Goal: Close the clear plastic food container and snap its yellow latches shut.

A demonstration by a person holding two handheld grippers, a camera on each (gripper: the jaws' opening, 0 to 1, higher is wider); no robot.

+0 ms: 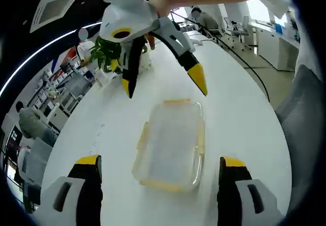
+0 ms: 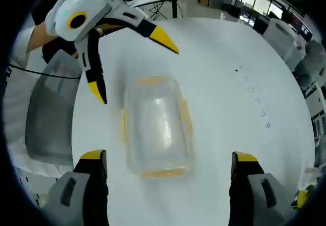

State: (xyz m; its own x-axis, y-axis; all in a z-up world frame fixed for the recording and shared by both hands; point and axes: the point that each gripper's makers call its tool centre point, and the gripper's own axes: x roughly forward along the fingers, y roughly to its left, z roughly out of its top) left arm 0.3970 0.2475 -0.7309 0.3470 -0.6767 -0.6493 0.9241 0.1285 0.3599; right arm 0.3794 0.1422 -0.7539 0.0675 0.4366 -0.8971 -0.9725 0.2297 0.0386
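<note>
No words, numbers or signs can be read anywhere here. A row of small dark marks runs along the white table [image 1: 239, 109] in both views, but they're too small and blurred to tell whether they are letters at all. The clear container [image 1: 170, 144] carries no legible label, and there's no readable brand on the grippers either.
</note>
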